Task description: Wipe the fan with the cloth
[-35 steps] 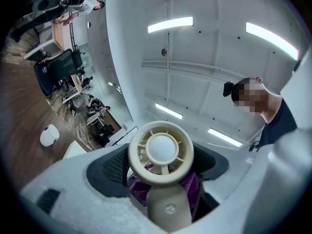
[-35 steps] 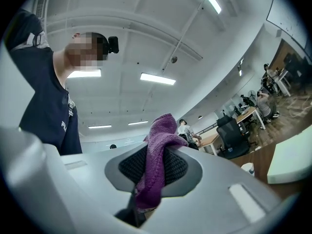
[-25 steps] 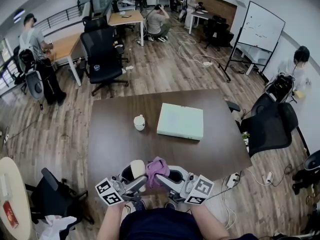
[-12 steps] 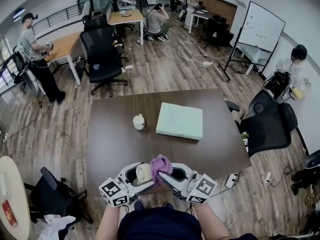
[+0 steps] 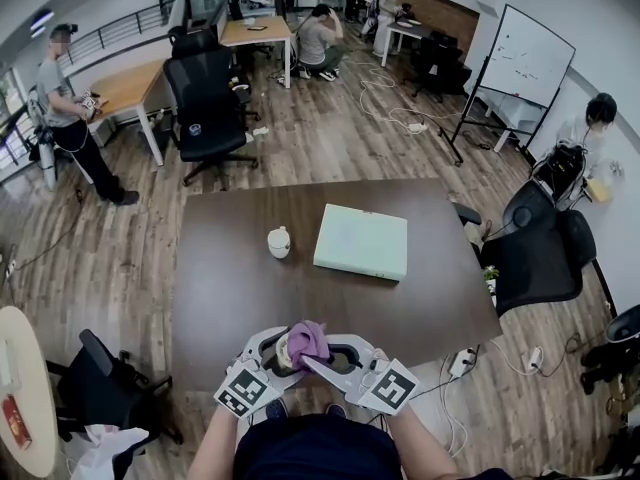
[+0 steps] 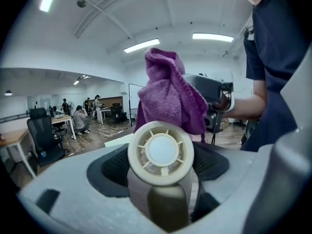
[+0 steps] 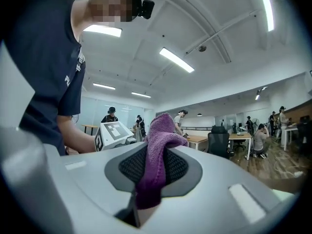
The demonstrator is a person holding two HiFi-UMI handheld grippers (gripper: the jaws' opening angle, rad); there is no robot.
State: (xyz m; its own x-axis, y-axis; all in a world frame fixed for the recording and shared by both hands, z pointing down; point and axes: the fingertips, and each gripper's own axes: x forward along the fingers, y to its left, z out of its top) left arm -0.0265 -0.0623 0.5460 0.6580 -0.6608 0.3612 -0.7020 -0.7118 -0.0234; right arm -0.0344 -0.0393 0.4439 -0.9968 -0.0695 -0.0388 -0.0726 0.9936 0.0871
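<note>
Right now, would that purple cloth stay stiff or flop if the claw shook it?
Probably flop: the cloth folds and slumps above the right claw pinching it. Likely light and grippy, since one thin pinch holds its fuzzy weave.

Dark brown counter (image 5: 250, 298), standing on wood floor (image 5: 330, 138). Bearing a flat pale-green box (image 5: 361, 242); left of the box, near but apart, a small white container (image 5: 279, 242), upright.

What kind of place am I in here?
Most likely an open-plan office or lab: desks with black swivel chairs, a whiteboard on a stand, and several people working.
</note>
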